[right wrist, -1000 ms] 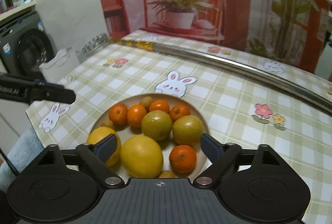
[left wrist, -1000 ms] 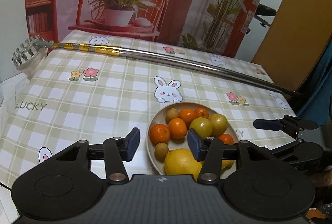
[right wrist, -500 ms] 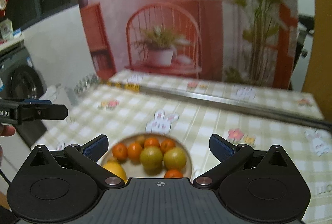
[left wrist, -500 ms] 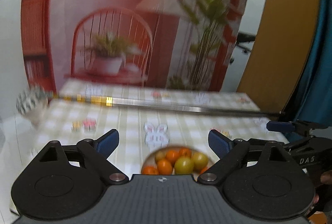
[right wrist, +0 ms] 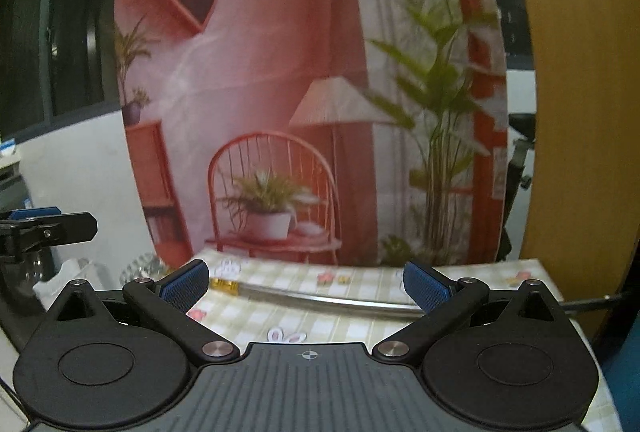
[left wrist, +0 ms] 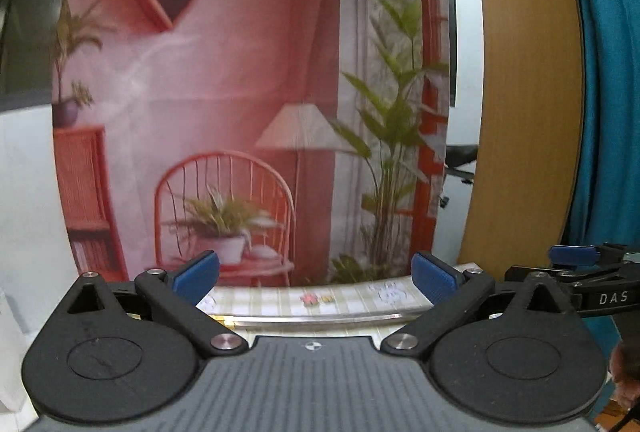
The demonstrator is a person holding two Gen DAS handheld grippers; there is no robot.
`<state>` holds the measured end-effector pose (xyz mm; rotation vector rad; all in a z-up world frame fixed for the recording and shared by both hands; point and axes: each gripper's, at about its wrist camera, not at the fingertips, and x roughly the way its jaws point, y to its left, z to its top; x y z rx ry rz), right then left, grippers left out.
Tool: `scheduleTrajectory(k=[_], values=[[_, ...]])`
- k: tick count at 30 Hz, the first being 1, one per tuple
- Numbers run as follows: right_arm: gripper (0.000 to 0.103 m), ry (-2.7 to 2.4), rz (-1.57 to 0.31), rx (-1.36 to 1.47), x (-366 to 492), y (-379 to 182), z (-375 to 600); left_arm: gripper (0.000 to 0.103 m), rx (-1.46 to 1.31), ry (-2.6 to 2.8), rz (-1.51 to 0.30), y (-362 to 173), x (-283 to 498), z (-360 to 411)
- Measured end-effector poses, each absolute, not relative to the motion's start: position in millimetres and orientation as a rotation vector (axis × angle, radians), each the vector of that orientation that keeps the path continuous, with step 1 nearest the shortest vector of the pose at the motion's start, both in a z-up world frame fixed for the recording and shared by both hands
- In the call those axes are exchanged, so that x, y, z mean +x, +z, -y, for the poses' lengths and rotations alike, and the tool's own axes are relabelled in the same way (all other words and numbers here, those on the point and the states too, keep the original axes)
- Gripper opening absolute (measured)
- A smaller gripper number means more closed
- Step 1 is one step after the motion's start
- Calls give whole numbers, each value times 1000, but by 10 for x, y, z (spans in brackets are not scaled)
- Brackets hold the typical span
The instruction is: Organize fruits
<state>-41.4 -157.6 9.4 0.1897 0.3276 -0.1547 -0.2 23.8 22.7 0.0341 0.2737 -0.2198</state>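
Printed backdrop (left wrist: 240, 71) with the red chair and plants is filling most of both wrist views; only the far strip of the checked tablecloth (right wrist: 360, 276) is showing under it.

Left gripper (left wrist: 315, 274): jaws are opening, blue pads (left wrist: 196, 272) standing far apart, nothing between them.
Right gripper (right wrist: 306, 286): fingers spread wide too, gap empty, only cloth showing through it.

Fruit: not showing in either view. My read is that it is sitting on the near part of the table, below the frame and hidden under the gripper bodies. So the key relation is that the target is lying down and toward the person from the fingertips, not ahead of them. Both grippers are aiming close to level at the backdrop, so the next approach is going to need a pitch down before anything lines up.

Metal rod (right wrist: 340, 300) is lying on the cloth crosswise to both finger lines, beyond where I am guessing the fruit is. It is not looking like an obstacle for a descent on the near side.

Grippers are sitting side by side, each one's finger poking into the other's view at the edge. Which hand is nearer the fruit I cannot tell from these views. Fruit has no long axis to worry about here as far as I am judging.
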Motion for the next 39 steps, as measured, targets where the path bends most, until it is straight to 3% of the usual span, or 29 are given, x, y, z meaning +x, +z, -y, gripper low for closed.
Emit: scheduleTrajectory(k=[39], values=[[103,-176,-287,191,-558,248,1511,103,28,-222,-281,322,-117,-269]])
